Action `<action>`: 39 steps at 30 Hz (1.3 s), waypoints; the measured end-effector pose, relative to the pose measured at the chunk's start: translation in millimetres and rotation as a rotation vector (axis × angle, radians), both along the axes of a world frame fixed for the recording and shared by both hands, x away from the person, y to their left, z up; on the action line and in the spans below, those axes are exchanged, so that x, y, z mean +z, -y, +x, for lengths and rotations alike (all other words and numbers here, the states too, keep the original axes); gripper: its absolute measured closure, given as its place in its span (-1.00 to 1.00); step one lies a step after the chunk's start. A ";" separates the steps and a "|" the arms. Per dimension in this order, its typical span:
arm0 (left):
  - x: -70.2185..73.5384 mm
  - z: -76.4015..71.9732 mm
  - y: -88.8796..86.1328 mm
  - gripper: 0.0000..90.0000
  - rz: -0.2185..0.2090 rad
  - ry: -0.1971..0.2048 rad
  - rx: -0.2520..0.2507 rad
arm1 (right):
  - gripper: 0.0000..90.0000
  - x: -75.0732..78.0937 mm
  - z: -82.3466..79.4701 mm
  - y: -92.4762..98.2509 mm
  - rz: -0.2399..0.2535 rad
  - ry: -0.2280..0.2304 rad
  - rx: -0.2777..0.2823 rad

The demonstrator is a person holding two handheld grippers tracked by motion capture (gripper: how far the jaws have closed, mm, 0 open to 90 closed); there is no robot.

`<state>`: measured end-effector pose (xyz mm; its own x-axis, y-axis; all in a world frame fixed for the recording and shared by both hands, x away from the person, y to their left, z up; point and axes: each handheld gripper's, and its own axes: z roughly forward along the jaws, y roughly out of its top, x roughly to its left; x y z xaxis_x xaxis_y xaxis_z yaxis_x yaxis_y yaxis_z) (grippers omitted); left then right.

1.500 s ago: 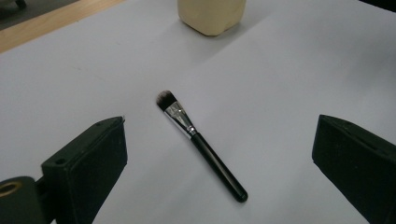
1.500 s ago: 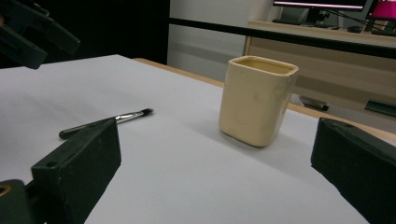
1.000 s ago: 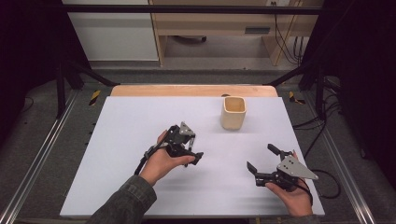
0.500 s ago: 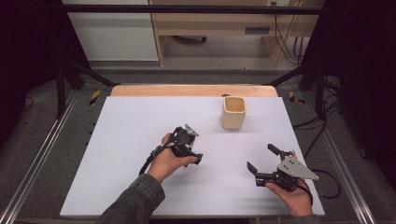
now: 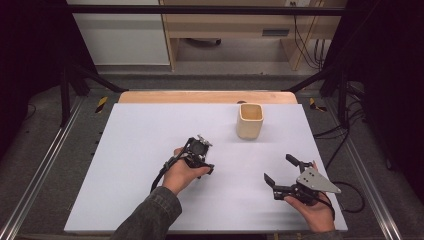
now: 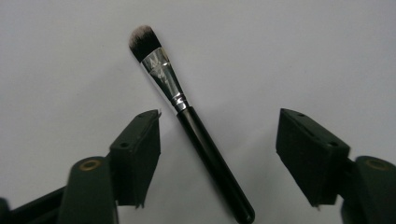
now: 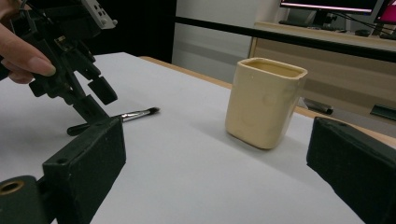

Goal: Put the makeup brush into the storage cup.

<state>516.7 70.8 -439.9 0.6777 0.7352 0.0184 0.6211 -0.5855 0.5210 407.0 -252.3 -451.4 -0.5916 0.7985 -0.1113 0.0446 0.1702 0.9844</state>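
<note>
A makeup brush (image 6: pixel 201 135) with a black handle, silver ferrule and dark bristles lies flat on the white table (image 5: pixel 150 130). My left gripper (image 5: pixel 201 164) points down over it, and its jaws have just been closing. The brush handle lies between the pads (image 6: pixel 140 144), which stand apart from it on both sides. In the right gripper view the left gripper (image 7: pixel 88 93) hangs above the brush (image 7: pixel 126 115). My right gripper (image 5: pixel 279 169) rests open near the front right, holding nothing. A cream square cup (image 5: pixel 249 121) stands upright at the back.
The cup (image 7: pixel 264 102) stands beyond and to the right of the brush. A wooden strip (image 5: pixel 200 96) runs along the table's far edge. Metal rails (image 5: pixel 45 165) border the table, and cables (image 5: pixel 345 140) lie on its right.
The left hand has sunk a little toward the table over the brush. The right hand and the cup have kept still.
</note>
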 end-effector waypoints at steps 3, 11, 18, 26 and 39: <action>-0.4 0.9 -1.7 -0.13 -0.006 -0.019 0.010 | -0.89 0.3 -0.3 -0.4 -0.001 -0.001 0.001; -0.7 1.4 -1.9 0.11 -0.016 -0.049 0.035 | -0.89 0.1 -0.1 -0.3 0.001 -0.004 0.001; -2.4 2.0 0.4 0.18 -0.003 -0.050 0.046 | -0.89 0.2 -0.1 -0.3 0.002 -0.003 0.002; -3.6 2.5 2.5 0.19 0.012 -0.054 0.055 | -0.90 0.5 0.0 0.3 0.007 -0.003 0.002; -4.1 3.3 0.9 0.25 0.017 -0.048 0.077 | -0.90 0.4 -0.1 -0.2 0.008 -0.002 0.003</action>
